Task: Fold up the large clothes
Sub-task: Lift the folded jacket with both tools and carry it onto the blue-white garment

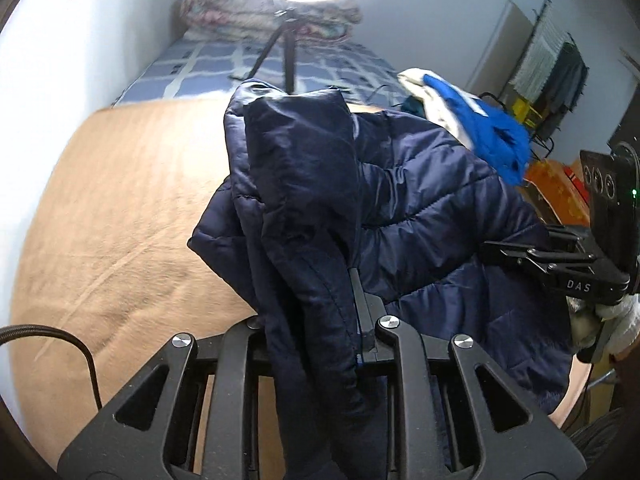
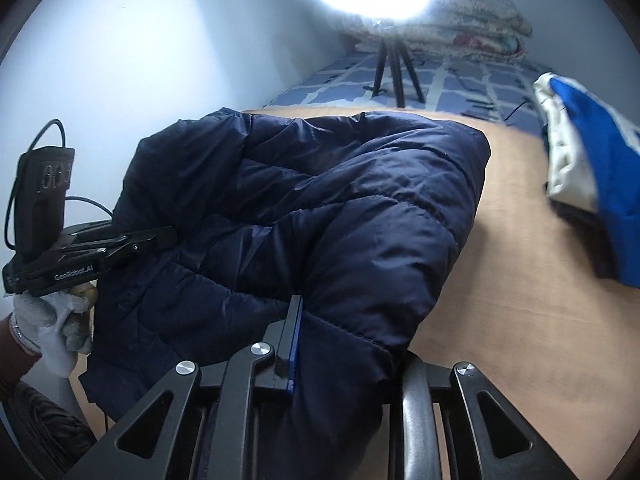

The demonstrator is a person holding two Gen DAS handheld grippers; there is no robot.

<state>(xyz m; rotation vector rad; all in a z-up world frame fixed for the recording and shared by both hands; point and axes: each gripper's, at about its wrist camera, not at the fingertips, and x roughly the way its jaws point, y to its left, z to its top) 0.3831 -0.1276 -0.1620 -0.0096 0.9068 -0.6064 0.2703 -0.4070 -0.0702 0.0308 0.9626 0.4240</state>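
A navy quilted puffer jacket (image 1: 420, 200) hangs lifted between both grippers above a tan blanket (image 1: 120, 220). My left gripper (image 1: 344, 280) is shut on a fold of the jacket, which drapes over its fingers and hides the left one. The right gripper (image 1: 504, 252) shows at the right of the left wrist view, clamped on the jacket's edge. In the right wrist view the jacket (image 2: 340, 208) spreads ahead, my right gripper (image 2: 304, 308) is shut on its near edge, and the left gripper (image 2: 160, 236) grips its left side.
A blue and white garment (image 1: 472, 120) lies on the bed's right side and shows in the right wrist view (image 2: 592, 168). A tripod (image 2: 394, 68) with a bright ring light stands on the checked bedsheet (image 1: 208, 68). Folded quilts (image 1: 256, 12) are piled at the far wall.
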